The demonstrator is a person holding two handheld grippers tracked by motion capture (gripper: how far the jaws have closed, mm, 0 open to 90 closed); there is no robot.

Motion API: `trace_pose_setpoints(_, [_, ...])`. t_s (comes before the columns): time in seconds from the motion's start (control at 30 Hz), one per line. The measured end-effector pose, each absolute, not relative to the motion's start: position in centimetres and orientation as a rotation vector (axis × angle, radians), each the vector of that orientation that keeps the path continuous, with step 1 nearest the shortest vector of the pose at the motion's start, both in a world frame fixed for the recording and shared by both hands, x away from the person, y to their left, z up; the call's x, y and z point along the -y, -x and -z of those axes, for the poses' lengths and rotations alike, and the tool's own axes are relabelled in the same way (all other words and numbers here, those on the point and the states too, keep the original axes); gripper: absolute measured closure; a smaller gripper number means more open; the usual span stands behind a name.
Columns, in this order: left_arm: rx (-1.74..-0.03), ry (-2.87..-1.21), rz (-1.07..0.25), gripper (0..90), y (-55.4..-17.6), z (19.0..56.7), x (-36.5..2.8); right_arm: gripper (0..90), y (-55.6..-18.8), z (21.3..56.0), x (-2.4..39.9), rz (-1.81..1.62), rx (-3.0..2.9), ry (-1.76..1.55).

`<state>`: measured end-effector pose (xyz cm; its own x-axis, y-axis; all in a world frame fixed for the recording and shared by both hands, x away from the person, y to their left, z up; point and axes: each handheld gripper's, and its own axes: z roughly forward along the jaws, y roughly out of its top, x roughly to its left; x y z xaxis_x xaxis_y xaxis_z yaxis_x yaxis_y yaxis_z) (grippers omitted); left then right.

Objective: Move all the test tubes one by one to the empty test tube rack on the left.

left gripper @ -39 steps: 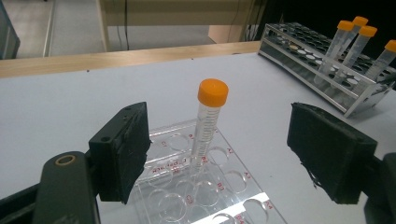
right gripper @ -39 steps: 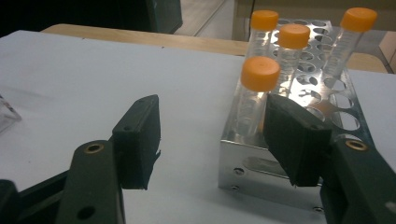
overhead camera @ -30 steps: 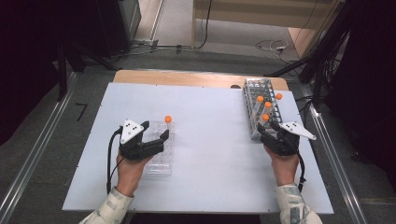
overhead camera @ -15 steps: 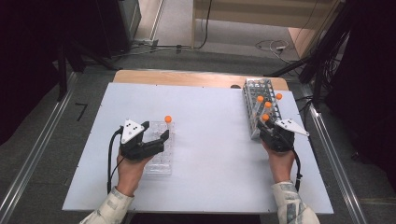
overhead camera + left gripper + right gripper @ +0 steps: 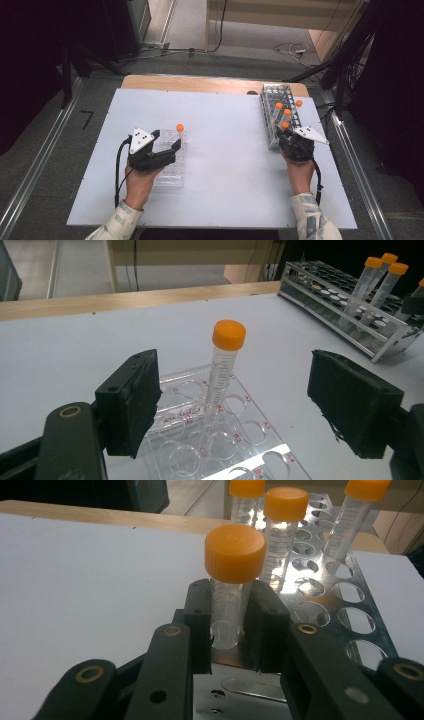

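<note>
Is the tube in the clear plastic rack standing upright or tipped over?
Upright. The orange-capped tube stands straight in a hole of the clear rack, cap on top, between the open left gripper jaws.

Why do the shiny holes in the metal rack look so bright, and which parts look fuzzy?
Right gripper view: room light glares off the metal rack; the right gripper jaws up close look soft. Left gripper view: a bright streak on the clear tray. High view: even light, dim edges.

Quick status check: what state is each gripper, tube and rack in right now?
Right gripper: jaws just closed, shut on the nearest orange-capped clear tube, upright in the metal wire rack.
Left gripper: open, jaws either side of the clear plastic rack, not touching the tube there.
Single orange-capped tube: capped, standing in the clear rack.
Three other orange-capped tubes: capped, standing in the metal rack.
</note>
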<state>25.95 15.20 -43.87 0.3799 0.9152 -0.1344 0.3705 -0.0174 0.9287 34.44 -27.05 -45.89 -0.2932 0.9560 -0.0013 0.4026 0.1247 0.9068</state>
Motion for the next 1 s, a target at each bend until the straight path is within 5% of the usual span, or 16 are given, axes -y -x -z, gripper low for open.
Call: trace_pose_setpoints(1.0, [-1.168,-1.589,-0.656,20.6,-25.7,43.6,-15.2,71.8,-30.8,40.3,27.6,-1.308,-1.685,-1.182])
